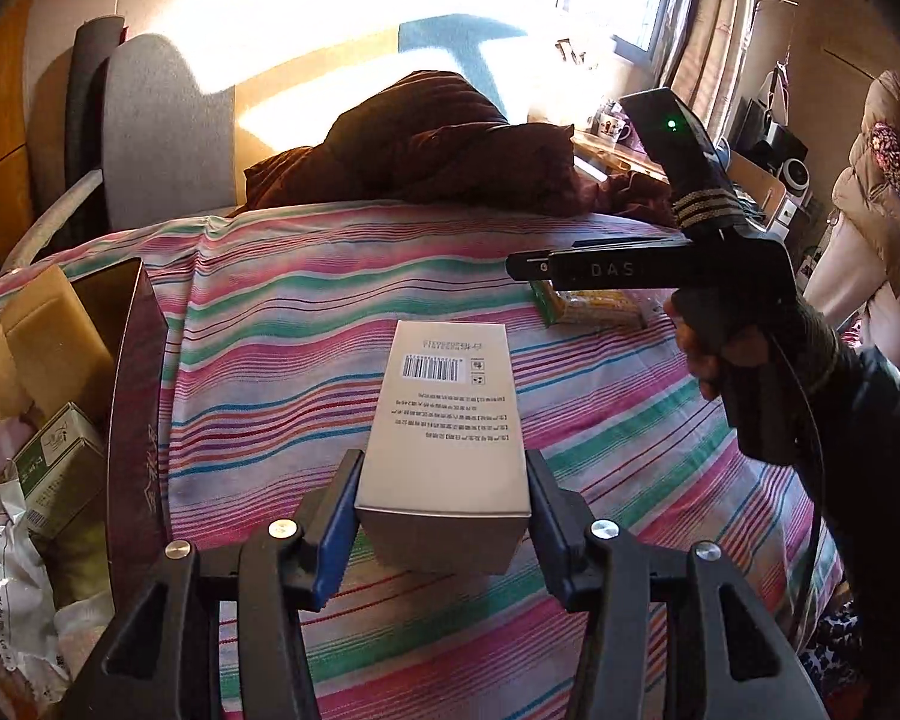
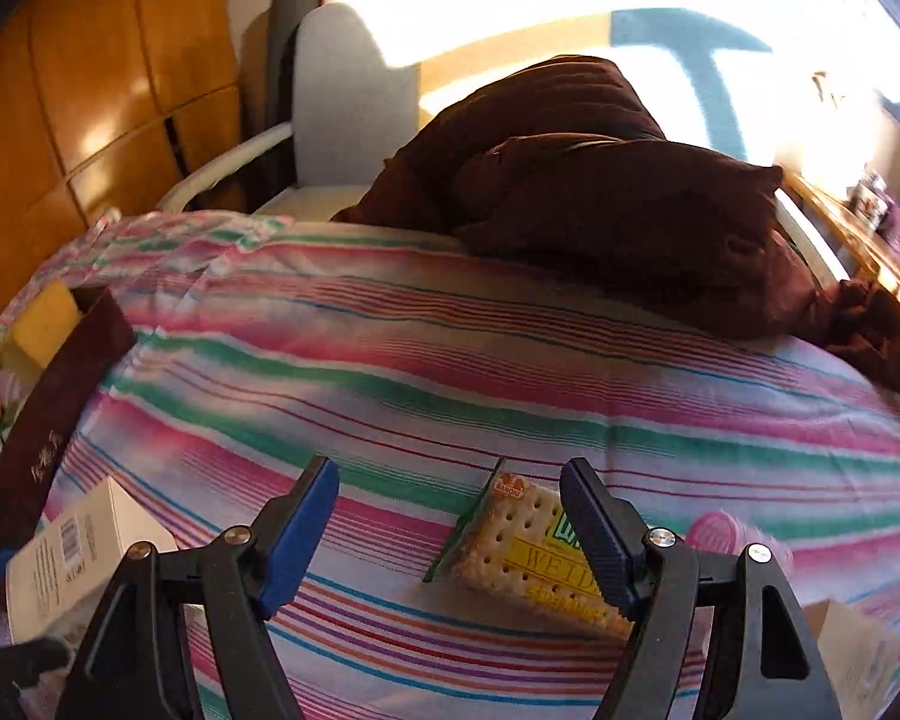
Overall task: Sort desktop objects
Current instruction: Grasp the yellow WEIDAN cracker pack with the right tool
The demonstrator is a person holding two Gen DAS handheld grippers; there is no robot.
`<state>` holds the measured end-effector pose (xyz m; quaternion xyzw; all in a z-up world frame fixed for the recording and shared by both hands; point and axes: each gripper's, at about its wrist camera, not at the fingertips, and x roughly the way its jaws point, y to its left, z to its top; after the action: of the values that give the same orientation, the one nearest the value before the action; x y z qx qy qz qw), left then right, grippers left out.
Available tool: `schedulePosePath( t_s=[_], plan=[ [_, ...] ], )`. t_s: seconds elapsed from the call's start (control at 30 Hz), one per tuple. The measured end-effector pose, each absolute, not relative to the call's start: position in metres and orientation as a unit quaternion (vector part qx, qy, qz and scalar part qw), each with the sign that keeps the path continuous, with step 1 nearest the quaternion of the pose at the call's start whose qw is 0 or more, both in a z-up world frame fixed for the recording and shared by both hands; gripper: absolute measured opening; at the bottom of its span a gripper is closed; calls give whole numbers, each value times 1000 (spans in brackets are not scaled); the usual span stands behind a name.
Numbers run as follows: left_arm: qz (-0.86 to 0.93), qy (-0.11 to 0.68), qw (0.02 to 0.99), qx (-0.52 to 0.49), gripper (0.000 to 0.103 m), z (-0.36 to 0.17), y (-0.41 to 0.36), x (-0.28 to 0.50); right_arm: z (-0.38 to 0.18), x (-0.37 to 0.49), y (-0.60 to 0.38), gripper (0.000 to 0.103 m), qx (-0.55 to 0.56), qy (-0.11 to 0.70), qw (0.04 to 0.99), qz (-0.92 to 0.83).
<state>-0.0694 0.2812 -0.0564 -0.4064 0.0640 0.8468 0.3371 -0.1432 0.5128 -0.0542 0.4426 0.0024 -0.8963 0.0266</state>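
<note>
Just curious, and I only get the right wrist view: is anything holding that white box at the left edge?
Observer: Yes. The left tool is shut on the white box, with a finger against each long side.
Operator: And what is behind the dark red container's wall?
Observer: Past the dark red container wall there is a green box.
Operator: Anything else there?
Observer: A printed white bag, nearer the camera than the green box.

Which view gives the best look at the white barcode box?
The left wrist view: the white barcode box sits centred, clamped between the left tongs, label readable. The right wrist view shows only part of it at the left edge, blurred.
</note>
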Motion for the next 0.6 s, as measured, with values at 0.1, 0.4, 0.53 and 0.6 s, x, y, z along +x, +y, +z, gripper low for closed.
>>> schedulePosePath(
  t_s=[0.1, 0.4, 0.53, 0.6],
  plan=[
    [844, 64, 343, -407, 52, -55, 277, -67, -57, -149, 509, 77, 481, 69, 66, -872],
    [834, 61, 354, -418, 52, -60, 281, -70, -74, -159, 519, 77, 555, 177, 111, -805],
    [834, 69, 355, -416, 52, -63, 286, -70, -76, -163, 529, 77, 566, 184, 118, -795],
    [833, 72, 356, -417, 53, -64, 288, -70, -76, -165, 535, 77, 569, 181, 121, -793]
  ],
)
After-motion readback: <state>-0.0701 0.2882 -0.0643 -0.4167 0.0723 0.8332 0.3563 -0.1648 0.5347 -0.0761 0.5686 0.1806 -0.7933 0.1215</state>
